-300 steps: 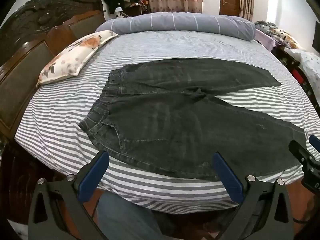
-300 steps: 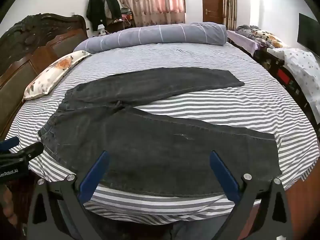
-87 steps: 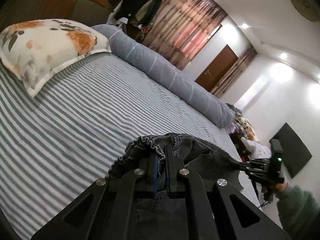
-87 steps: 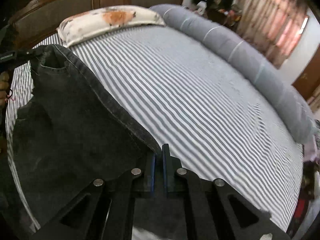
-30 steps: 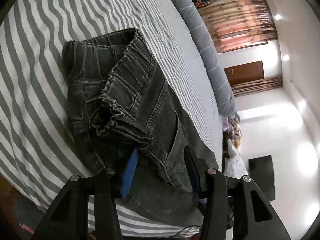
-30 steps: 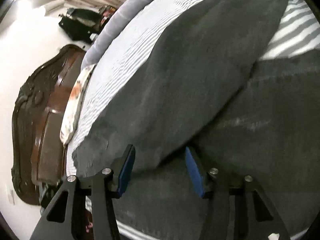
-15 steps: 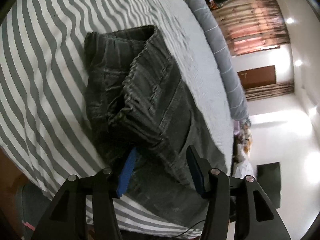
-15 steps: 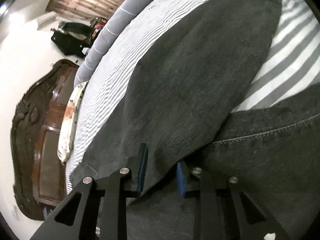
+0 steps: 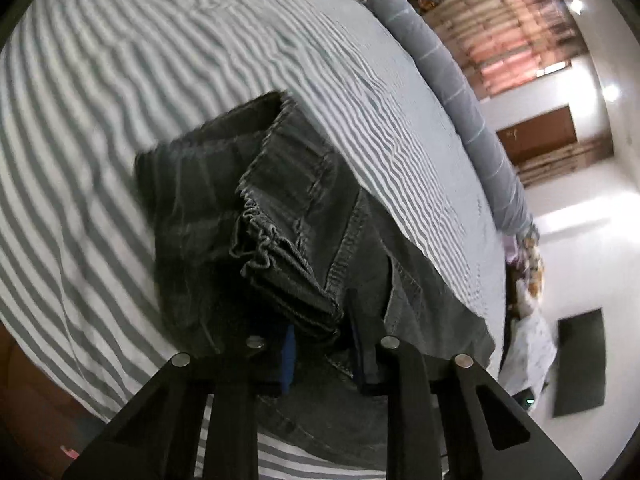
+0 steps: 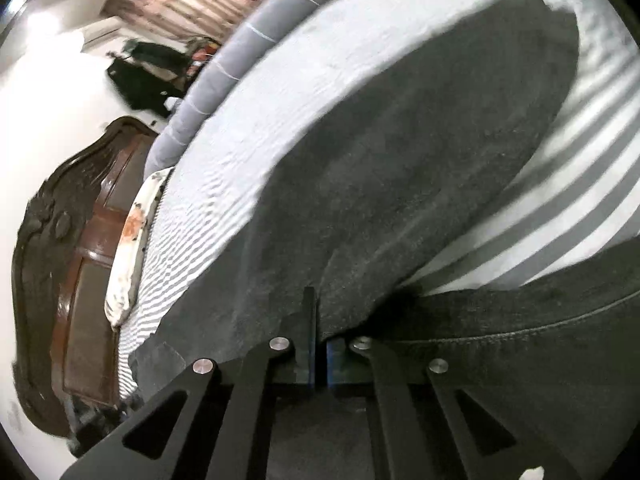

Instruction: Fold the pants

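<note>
Dark grey denim pants (image 9: 280,208) lie on the striped bed sheet (image 9: 120,80), the elastic waistband doubled over in a thick bunch. My left gripper (image 9: 324,336) is closing its jaws around that bunched waistband, and the denim fills the gap between the pads. In the right wrist view one pant leg (image 10: 400,160) stretches away up the bed, and the other leg (image 10: 520,340) with a stitched hem lies at the lower right. My right gripper (image 10: 320,356) is shut on the leg's fabric, with a fold of denim pinched between the blue pads.
A grey bolster (image 9: 448,80) runs along the far side of the bed, with a floral pillow (image 10: 132,240) beside the dark wooden headboard (image 10: 72,260). The bed's near edge lies just under both grippers. Curtains and a door stand beyond.
Both grippers' jaws have narrowed from half open onto the denim. The left one now grips the waistband bunch. The right one has pinched the leg fabric and shifted closer along it.
</note>
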The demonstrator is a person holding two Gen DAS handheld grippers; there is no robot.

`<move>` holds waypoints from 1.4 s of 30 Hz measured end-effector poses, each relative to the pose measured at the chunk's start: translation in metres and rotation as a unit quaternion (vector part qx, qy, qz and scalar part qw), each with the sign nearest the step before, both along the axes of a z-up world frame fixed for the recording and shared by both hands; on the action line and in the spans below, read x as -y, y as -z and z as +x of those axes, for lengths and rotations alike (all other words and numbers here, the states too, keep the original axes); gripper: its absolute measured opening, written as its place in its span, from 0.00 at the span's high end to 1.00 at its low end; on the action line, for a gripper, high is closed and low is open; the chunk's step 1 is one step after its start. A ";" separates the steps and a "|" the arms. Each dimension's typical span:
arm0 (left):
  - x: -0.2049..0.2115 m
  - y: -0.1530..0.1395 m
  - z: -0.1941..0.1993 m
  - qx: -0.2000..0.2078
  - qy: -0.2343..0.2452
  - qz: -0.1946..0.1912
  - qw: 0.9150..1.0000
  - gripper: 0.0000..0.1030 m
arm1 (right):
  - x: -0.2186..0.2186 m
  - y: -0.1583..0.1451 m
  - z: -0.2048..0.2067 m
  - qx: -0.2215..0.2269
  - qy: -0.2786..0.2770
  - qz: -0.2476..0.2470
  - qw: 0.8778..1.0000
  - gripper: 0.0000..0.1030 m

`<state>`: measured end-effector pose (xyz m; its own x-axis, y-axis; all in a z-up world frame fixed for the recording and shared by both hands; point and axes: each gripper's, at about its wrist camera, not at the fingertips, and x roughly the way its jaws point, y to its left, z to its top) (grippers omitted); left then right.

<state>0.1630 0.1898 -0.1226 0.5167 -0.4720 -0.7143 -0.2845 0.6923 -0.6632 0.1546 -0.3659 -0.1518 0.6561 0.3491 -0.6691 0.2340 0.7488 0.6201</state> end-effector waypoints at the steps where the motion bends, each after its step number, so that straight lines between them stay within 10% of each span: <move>1: -0.002 -0.006 0.005 0.004 0.006 0.002 1.000 0.80 | 0.000 -0.008 -0.004 0.008 -0.002 -0.001 1.000 0.97; 11: -0.005 -0.088 0.055 0.080 0.123 0.112 0.983 0.81 | -0.045 -0.062 -0.068 0.048 -0.034 -0.040 0.997 0.97; 21: -0.035 0.016 0.036 -0.027 0.136 0.138 0.981 0.81 | -0.080 0.016 -0.107 -0.052 -0.062 -0.037 0.996 0.97; 42: -0.044 0.008 0.020 0.009 0.140 0.146 0.979 0.81 | -0.091 0.024 -0.135 -0.075 -0.072 -0.049 0.993 0.97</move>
